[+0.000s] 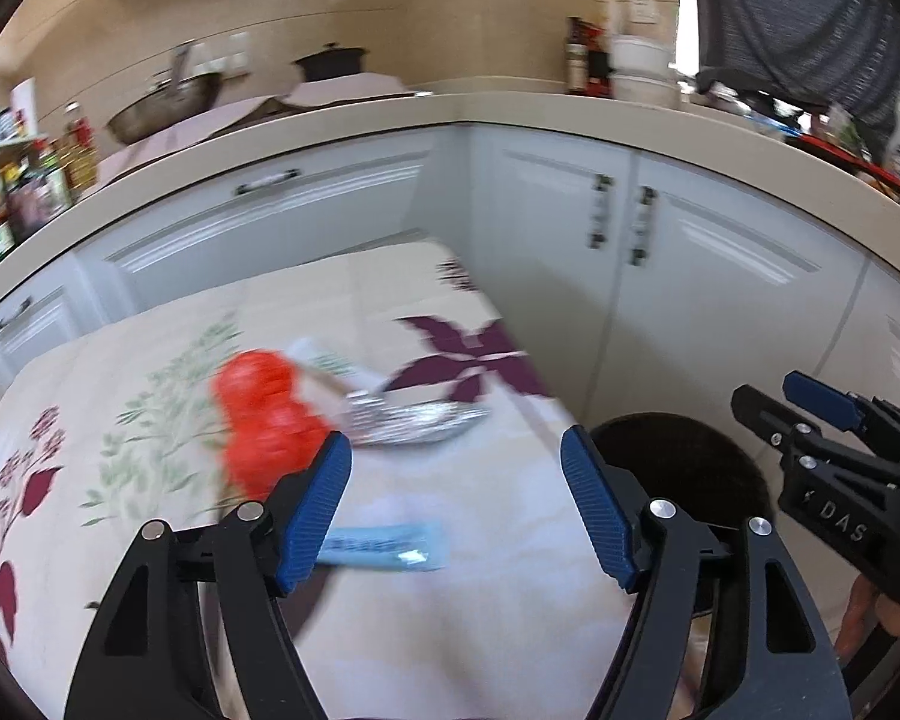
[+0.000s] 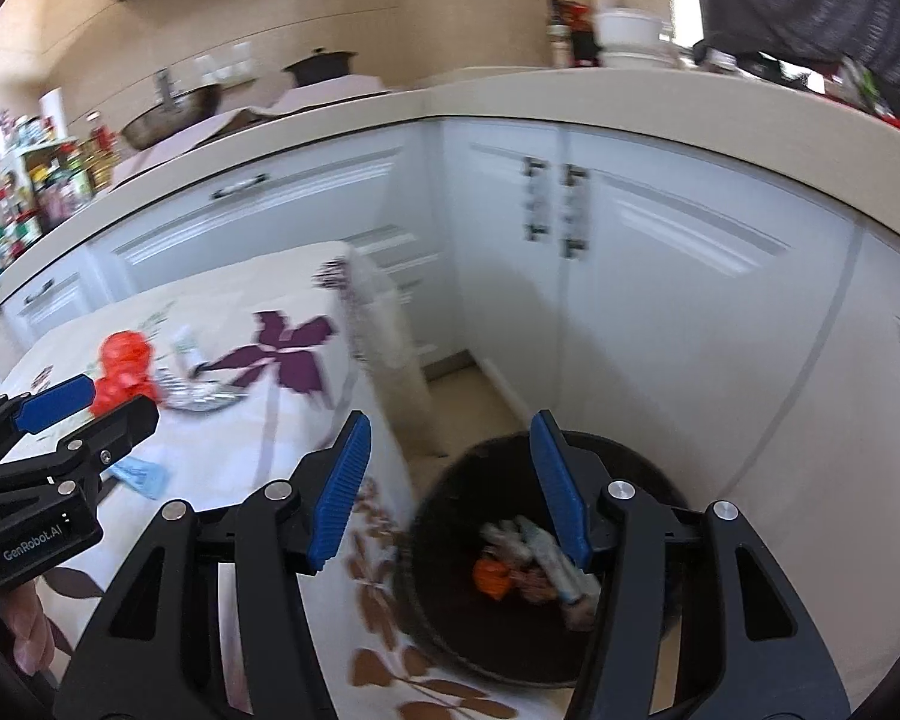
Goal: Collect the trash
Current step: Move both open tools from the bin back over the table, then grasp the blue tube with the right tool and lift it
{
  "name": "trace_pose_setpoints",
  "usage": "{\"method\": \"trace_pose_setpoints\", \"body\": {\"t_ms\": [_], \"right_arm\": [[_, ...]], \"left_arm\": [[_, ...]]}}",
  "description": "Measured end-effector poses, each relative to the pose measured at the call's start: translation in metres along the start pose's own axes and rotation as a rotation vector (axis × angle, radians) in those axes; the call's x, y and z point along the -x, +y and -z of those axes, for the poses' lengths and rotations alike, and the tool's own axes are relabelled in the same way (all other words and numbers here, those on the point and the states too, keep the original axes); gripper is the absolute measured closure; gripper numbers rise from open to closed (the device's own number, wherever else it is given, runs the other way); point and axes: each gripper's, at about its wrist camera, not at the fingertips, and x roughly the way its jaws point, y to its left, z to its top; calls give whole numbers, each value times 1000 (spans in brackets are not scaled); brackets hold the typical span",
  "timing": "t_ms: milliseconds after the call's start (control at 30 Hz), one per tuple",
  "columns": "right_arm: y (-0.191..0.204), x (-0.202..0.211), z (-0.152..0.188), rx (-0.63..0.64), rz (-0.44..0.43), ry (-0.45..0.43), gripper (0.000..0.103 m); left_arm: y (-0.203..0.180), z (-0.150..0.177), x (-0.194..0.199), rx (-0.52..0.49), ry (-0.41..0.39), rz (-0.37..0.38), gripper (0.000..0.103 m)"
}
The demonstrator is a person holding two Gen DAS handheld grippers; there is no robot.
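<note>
On the floral tablecloth [image 1: 150,420] lie a crumpled red wrapper [image 1: 258,414], a silver foil wrapper [image 1: 414,420] and a light blue packet [image 1: 384,546]. My left gripper [image 1: 456,510] is open and empty, hovering above the blue packet. My right gripper [image 2: 450,492] is open and empty above a dark round trash bin [image 2: 450,630] on the floor, which holds several wrappers [image 2: 534,564]. The red wrapper [image 2: 123,372], foil [image 2: 201,399] and blue packet [image 2: 141,474] also show in the right wrist view, behind the left gripper [image 2: 72,414].
White kitchen cabinets [image 1: 660,276] stand close behind the table and bin, under a beige counter [image 1: 450,108] with pots and bottles. The bin [image 1: 678,462] sits just past the table's right edge. The right gripper [image 1: 822,414] is at the right of the left wrist view.
</note>
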Motion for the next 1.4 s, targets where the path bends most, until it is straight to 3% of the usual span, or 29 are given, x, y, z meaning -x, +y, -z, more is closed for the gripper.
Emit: {"method": "trace_pose_setpoints", "body": {"t_ms": [467,833,867,1400], "right_arm": [[95,-23,-9,158,-141,58,49],[148,-39,1,268,-197,141,44],[152,-40,3,277,-201,148,40],[181,-63,18,395,-235,286,37]], "left_arm": [[117,28,12,149,39,-192,32],[174,44,15,231,63,-257,32],[175,45,14,236,66,-259,32],[193,52,14,274,80,-265,32]]}}
